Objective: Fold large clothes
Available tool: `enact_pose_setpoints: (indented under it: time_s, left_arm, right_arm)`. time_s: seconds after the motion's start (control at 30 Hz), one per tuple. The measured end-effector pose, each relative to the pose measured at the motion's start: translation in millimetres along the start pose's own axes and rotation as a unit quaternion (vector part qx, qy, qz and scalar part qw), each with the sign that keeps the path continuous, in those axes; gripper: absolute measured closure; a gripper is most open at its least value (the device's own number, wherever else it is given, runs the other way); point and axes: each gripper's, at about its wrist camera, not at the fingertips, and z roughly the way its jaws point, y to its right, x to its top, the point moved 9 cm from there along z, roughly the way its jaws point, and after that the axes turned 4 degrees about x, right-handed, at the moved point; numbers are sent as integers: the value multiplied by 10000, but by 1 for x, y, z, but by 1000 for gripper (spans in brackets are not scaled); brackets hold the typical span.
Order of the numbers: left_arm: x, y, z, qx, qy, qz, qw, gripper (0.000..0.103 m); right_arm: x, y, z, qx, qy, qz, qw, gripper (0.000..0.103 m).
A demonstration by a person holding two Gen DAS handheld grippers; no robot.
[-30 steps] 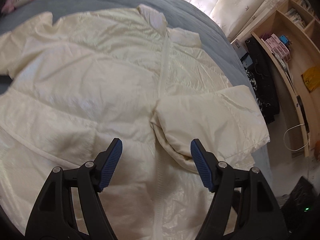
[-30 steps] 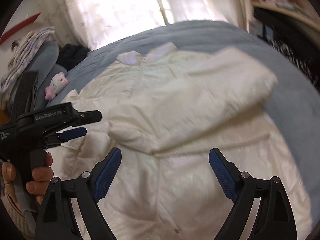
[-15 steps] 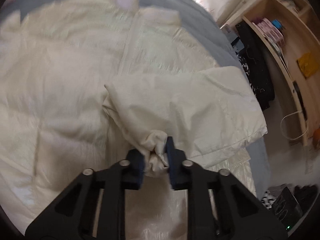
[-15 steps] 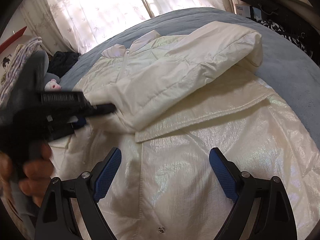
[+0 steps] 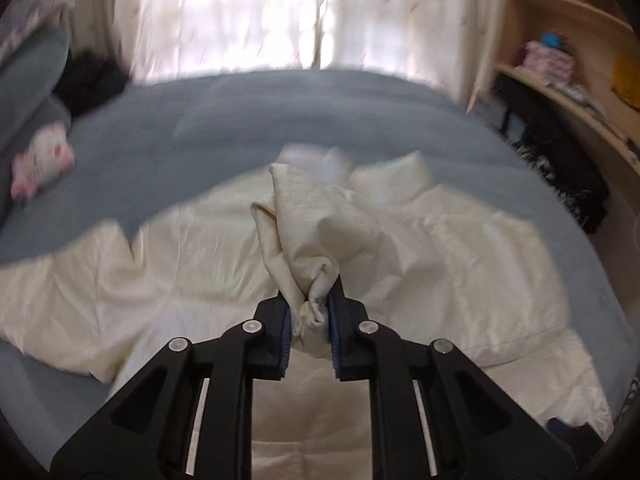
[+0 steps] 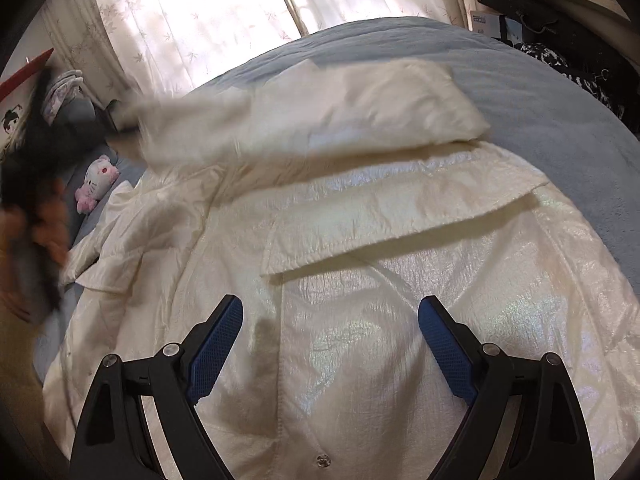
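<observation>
A large cream-white padded jacket (image 6: 360, 280) lies spread face up on a blue-grey bed (image 6: 520, 80); it also shows in the left wrist view (image 5: 200, 272). My left gripper (image 5: 310, 320) is shut on the cuff end of the jacket's sleeve (image 5: 304, 248) and holds it lifted above the jacket body. In the right wrist view that sleeve (image 6: 340, 120) stretches across the chest, blurred at its left end. My right gripper (image 6: 330, 340) is open and empty, just above the jacket's lower front near the zip.
A pink and white plush toy (image 5: 40, 164) lies at the bed's left side, also in the right wrist view (image 6: 98, 182). Wooden shelves (image 5: 560, 64) and dark hanging clothes (image 5: 560, 168) stand at the right. Curtains (image 6: 200, 20) hang behind the bed.
My left gripper closed on the sleeve cuff and has lifted it, carrying it up and to the left over the jacket. My right gripper stayed open over the lower front.
</observation>
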Motion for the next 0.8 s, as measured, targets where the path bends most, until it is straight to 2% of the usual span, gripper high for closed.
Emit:
enact_pose_setpoints:
  time_s: [0.03, 0.13, 0.23, 0.27, 0.3, 0.37, 0.4, 0.5, 0.6, 0.67, 0.8]
  left_arm:
    - [-13, -13, 22, 63, -340, -179, 9992, 86]
    - [-35, -31, 48, -121, -829, -616, 9946, 79]
    - [-30, -38, 46, -534, -792, -937, 9910, 70]
    - [-27, -40, 44, -627, -781, -988, 9901, 63]
    - [-24, -41, 42, -681, -782, -1017, 9894, 54]
    - [-16, -41, 40, -806, -743, -983, 9891, 46]
    - [-13, -41, 40, -804, -726, -954, 9895, 45]
    - [-10, -43, 46, -683, -836, -902, 9901, 45]
    - [-11, -53, 62, -546, -1042, -933, 9887, 45]
    - [-11, -57, 74, -521, -1157, -995, 9869, 45]
    - [-4, -57, 88, -562, -1232, -1062, 9851, 45]
  right_arm:
    - [5, -2, -4, -28, 64, 0, 10000, 12]
    - [30, -3, -25, -280, 416, 33, 9987, 11]
    - [62, -1, -47, -366, 768, 171, 9962, 3]
    - [76, -2, -54, -292, 887, 255, 9953, 3]
    - [91, -2, -60, -122, 984, 350, 9945, 2]
    - [118, 5, -66, 34, 1074, 417, 9933, 2]
    - [133, 12, -64, -18, 1078, 449, 9932, 2]
    - [179, 47, -42, -122, 1006, 627, 9929, 2]
    - [210, 94, 4, -125, 565, 1029, 9930, 2]
    - [224, 123, 34, -155, 303, 1281, 9912, 6]
    - [234, 161, 88, -60, -77, 1749, 9845, 6]
